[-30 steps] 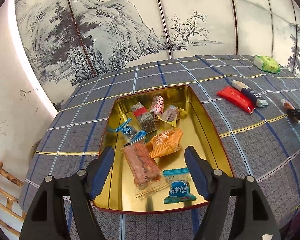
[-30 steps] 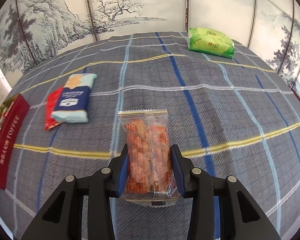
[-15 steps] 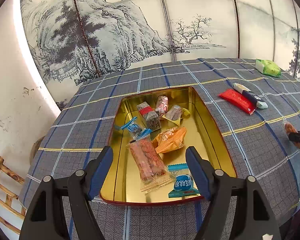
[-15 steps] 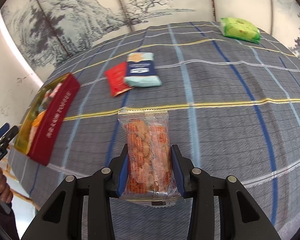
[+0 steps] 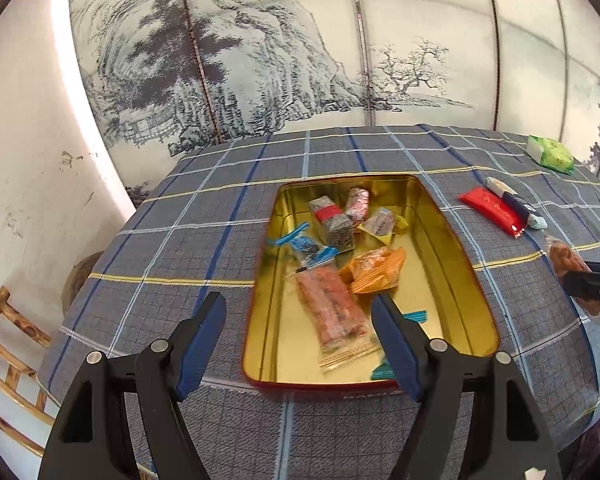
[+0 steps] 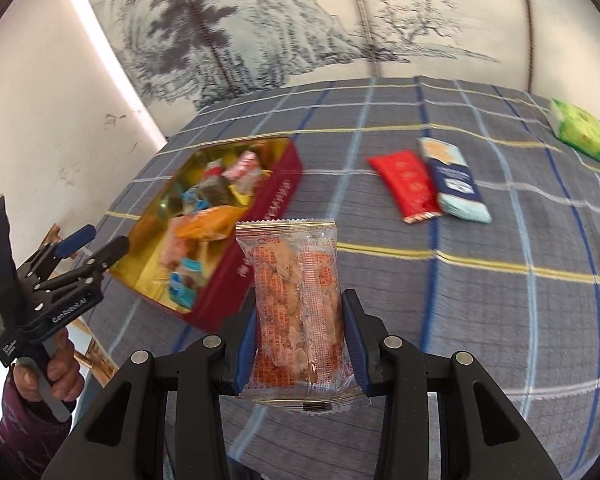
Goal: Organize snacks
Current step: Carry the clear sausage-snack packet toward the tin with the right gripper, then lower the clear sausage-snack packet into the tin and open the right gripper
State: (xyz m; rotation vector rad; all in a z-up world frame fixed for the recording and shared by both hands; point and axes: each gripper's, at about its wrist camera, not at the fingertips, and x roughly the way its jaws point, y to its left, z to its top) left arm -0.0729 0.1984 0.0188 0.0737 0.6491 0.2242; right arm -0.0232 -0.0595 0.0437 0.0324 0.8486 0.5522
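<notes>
1. Clear-wrapped orange snack pack clamped upright between right gripper pads; just beside red wall of gold tin.
2. Left gripper fingers apart, empty; over tin's near rim.
3. Red pack, blue pack, green pack loose on plaid cloth.

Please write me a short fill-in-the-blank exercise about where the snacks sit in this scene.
1. The right claw is shut on a clear packet of ____ snacks.
2. The left claw holds ____.
3. The gold-lined red tin rests on a ____ tablecloth.

Missing words: orange; nothing; checked
</notes>
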